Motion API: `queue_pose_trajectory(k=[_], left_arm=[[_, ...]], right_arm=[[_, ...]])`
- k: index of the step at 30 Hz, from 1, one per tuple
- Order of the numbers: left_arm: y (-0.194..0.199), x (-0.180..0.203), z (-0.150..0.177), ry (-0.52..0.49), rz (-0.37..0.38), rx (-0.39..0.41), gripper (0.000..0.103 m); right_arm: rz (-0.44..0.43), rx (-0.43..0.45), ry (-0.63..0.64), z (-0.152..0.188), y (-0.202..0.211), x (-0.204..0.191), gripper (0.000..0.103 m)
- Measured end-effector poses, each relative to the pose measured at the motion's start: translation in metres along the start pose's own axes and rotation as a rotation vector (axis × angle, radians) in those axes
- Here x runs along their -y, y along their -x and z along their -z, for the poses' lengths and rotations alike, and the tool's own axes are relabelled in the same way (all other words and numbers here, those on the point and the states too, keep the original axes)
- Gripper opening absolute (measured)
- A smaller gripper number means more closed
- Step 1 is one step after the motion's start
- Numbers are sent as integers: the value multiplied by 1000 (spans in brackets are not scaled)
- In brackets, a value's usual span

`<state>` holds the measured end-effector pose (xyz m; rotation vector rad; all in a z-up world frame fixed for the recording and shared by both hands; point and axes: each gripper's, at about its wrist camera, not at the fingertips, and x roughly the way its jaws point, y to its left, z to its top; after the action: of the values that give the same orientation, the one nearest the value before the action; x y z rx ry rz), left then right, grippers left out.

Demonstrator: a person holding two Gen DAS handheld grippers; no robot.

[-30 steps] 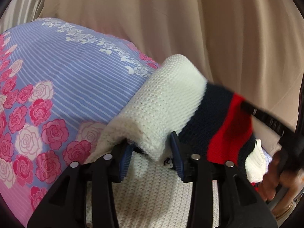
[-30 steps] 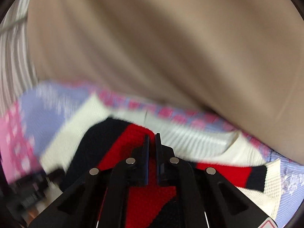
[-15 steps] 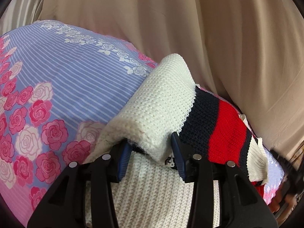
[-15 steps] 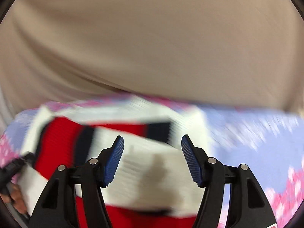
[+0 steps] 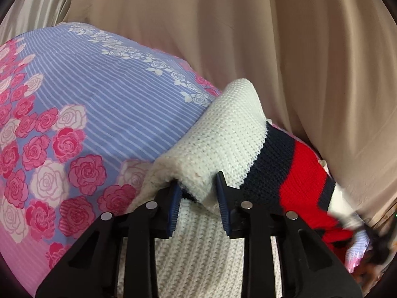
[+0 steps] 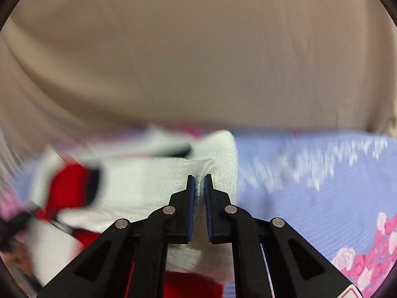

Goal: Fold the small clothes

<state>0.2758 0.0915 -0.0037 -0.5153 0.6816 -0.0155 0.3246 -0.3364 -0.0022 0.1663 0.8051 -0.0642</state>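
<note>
A small knit sweater [image 5: 223,134], cream with navy and red stripes, lies on a flowered blue and pink bedsheet [image 5: 104,99]. My left gripper [image 5: 198,196] is shut on a thick folded cream edge of the sweater and holds it raised. In the right wrist view, my right gripper [image 6: 199,188] is shut on a pinch of the cream knit of the sweater [image 6: 148,181]; the view is motion-blurred. The red and navy stripes show at the left of that view.
A beige curtain [image 5: 273,49] hangs close behind the bed and fills the upper part of both views, as in the right wrist view [image 6: 198,49]. The bedsheet stretches to the right in the right wrist view [image 6: 310,188].
My right gripper let go of the red stripe, opened, moved right over the cream part and shut on it. My left gripper kept its hold and barely moved.
</note>
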Motion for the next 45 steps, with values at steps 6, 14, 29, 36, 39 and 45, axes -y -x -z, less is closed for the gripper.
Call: queue_pose_trajectory(k=[6,14,29,36,39,45], left_arm=[[-1,-2,-1,3,-2,-4,27],[-2,1,1,-6,-6,-6,28],[-5,-6,-1,25,15,-12,28],[-4,-7,-2,13,3,-12,28],[-3,-5,-1,-10,-5,-19,28],[40,-18,11,-166,-21,-92,36]], right_arm=[[12,117,-64,-4,44,-12,24],[-319,-49,232,-20,-14,-170,13],[-198,39,149,-47,-61,-215,16],[62,-42,115,26,-27,-91,11],[122,-15,-8,35,7,-49,15],[154,37,-45,100,98,-8,58]])
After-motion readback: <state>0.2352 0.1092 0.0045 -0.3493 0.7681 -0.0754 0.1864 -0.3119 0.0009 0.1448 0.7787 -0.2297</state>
